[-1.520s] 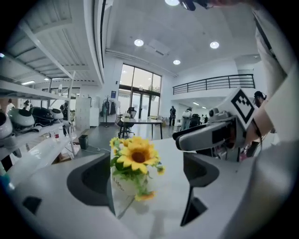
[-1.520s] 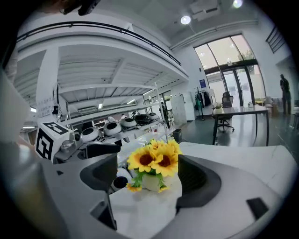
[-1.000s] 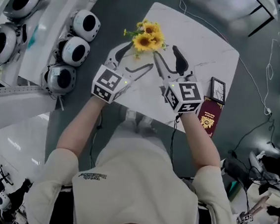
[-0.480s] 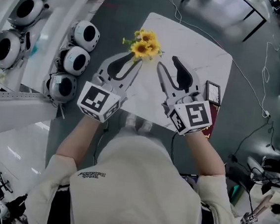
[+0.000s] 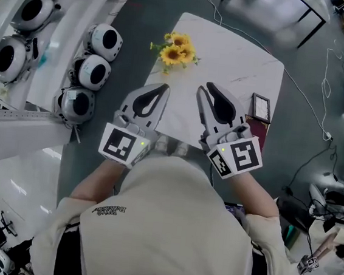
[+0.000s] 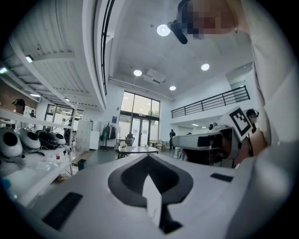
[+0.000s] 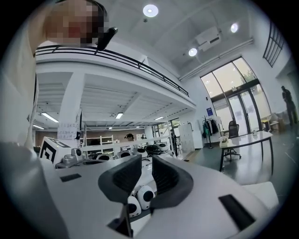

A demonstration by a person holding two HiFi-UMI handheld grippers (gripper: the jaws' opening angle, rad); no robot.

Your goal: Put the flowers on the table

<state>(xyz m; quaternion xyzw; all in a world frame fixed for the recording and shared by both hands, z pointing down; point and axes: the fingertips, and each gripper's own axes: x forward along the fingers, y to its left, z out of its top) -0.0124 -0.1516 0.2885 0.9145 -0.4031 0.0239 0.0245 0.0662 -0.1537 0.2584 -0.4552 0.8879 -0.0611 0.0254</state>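
A small bunch of yellow flowers (image 5: pixel 174 50) lies on the far left part of the white table (image 5: pixel 241 62); no gripper touches it. In the head view my left gripper (image 5: pixel 163 89) is well back from the flowers, near the table's front edge. Its jaws have just been closing and are now shut with nothing between them. My right gripper (image 5: pixel 204 89) is beside it, equally far back. Its jaws have also been closing, and a narrow gap remains with nothing in it. The left gripper view shows the left gripper (image 6: pixel 149 158) pointing level into the room. So does the right gripper (image 7: pixel 145 161) in its own view.
Several white round robot heads (image 5: pixel 92 69) sit on the floor and shelf to the table's left. A small dark framed object (image 5: pixel 261 106) lies near the table's right front corner. A cable (image 5: pixel 313 106) runs over the grey floor on the right.
Both grippers have drawn back from the flowers towards the person and risen. Their jaws have closed from wide open. The flowers stay on the table.
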